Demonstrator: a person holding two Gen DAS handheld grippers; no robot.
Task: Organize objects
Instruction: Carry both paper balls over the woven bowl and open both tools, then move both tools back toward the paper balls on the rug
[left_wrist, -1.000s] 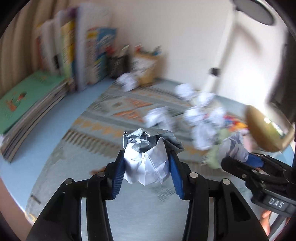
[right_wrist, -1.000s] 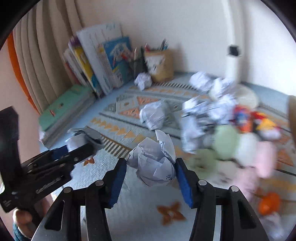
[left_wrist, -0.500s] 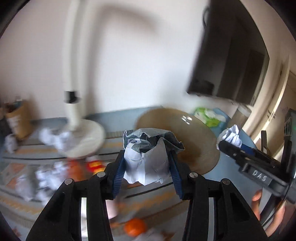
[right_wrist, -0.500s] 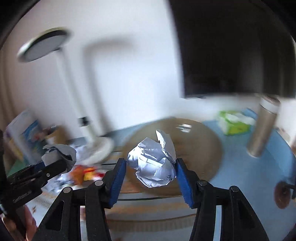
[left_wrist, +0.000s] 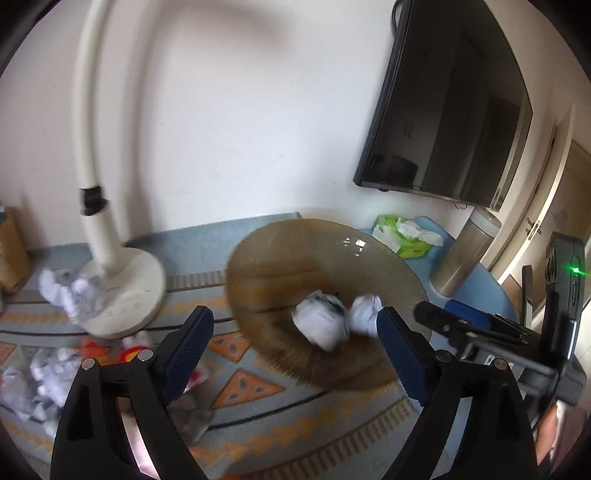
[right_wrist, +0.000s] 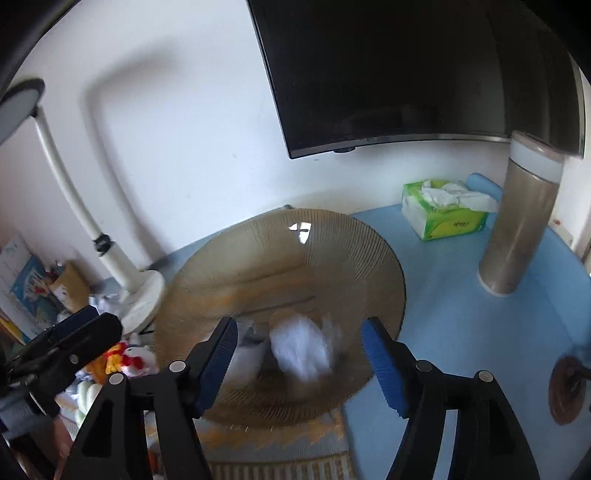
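Both paper balls gone from jaws since earlier frame, now lying blurred in amber glass plate. Left hand-held gripper spread, jaws opening, nothing pinched; grey-white paper ball beyond its tips. Right hand-held gripper likewise opening, white paper ball loose between pads, untouched. Farther back on blue tabletop: lamp base, tissue box, tumbler.

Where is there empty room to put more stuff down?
The blue tabletop between the brown plate, tissue box and thermos is bare. The plate's far half too. By the lamp base, paper balls and toys crowd the mat.
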